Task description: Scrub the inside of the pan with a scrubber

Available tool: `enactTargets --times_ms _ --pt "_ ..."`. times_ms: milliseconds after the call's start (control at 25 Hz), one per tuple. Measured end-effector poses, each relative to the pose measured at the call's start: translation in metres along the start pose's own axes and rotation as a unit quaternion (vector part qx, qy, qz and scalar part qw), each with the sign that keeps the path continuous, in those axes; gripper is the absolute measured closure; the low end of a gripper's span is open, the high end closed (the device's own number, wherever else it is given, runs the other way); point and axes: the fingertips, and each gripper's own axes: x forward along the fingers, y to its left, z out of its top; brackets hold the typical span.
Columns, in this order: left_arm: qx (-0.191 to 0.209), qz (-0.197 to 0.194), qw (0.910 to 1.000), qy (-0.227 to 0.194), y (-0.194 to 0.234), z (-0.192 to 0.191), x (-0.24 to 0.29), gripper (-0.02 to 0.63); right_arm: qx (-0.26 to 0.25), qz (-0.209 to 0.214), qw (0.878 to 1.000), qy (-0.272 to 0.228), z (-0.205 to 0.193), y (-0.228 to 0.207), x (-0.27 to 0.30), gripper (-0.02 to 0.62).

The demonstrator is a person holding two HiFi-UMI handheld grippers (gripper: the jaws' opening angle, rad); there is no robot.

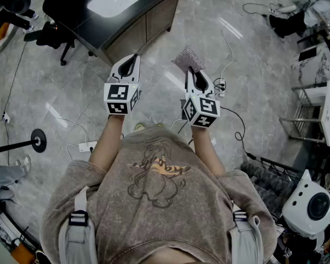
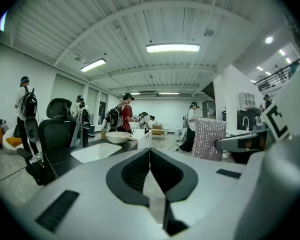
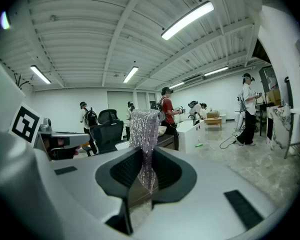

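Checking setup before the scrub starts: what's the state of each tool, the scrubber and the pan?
Left tool: shut, nothing between its jaws.
Right tool: shut on the scrubber.
Scrubber: clamped at its lower end, standing up out of the jaws.
Pan: sitting on the counter, untouched, away from both tools.

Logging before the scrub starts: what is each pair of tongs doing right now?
Left tongs: closed, empty.
Right tongs: closed on the silvery glittering mesh scrubber.
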Motion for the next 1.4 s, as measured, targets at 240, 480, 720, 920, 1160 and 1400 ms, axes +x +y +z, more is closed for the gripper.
enactTargets --times_ms 240,480,720,920,1160,1400 --pt "-0.002 0.006 0.9999 0.010 -0.001 -0.012 0.012 0.589 0.016 0.017 1.000 -0.008 -0.001 -0.009 0.011 0.512" --pt "-0.010 0.017 0.9996 0.020 0.005 -0.017 0.020 0.589 0.019 0.020 1.000 -0.005 0.002 -0.023 0.022 0.512" --pt "-0.010 0.025 0.9995 0.014 0.027 -0.006 0.075 0.589 0.022 0.022 1.000 -0.002 0.005 -0.042 0.070 0.512" --pt "-0.013 0.028 0.9995 0.008 0.052 0.005 0.133 0.589 0.019 0.023 1.000 -0.002 0.018 -0.059 0.125 0.512" --pt "-0.015 0.028 0.9993 0.018 0.087 0.016 0.204 0.589 0.020 0.020 1.000 0.004 0.039 -0.074 0.198 0.512" --pt "-0.013 0.025 0.9992 0.027 0.131 0.029 0.270 0.589 0.016 0.018 1.000 0.000 0.067 -0.083 0.274 0.511"
